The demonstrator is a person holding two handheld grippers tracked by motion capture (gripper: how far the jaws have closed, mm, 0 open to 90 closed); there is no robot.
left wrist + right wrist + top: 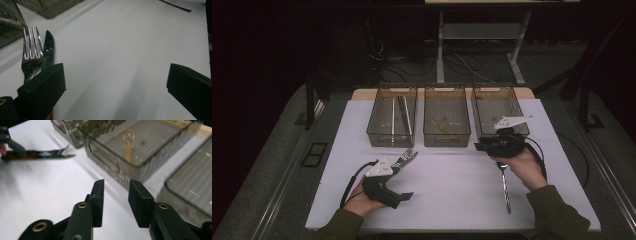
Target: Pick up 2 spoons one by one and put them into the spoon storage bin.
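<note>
The left gripper point(112, 82) has its jaws spread wide over bare white worktop point(120, 50), nothing between them. Just outside one of its jaws, in the left gripper view, lie a fork point(31, 53) and a knife point(49, 48) side by side, touching or nearly so; the fork has four shiny metal tines, the knife a dark serrated blade with a rounded tip. In the high view the pair sits at the front of the left gripper point(384, 172), which a hand point(362, 200) holds low on the worktop, near the left tray.

The right gripper point(116, 195) has its jaws a narrow gap apart with nothing between them; they touch nothing and point towards the trays. Its hand point(519, 167) holds it just in front of the right tray point(499, 112). A spoon point(506, 192) of bright metal lies on the worktop beneath that hand, its handle running towards the near edge.

Three smoky see-through plastic trays stand in a row at the far side of the worktop, with ribbed floors and rounded corners. The left tray point(377, 115) holds a few long thin pieces, pale and dark; the middle tray point(447, 135) holds amber-coloured pieces, one with a ring-shaped end point(128, 142) in the right gripper view.
</note>
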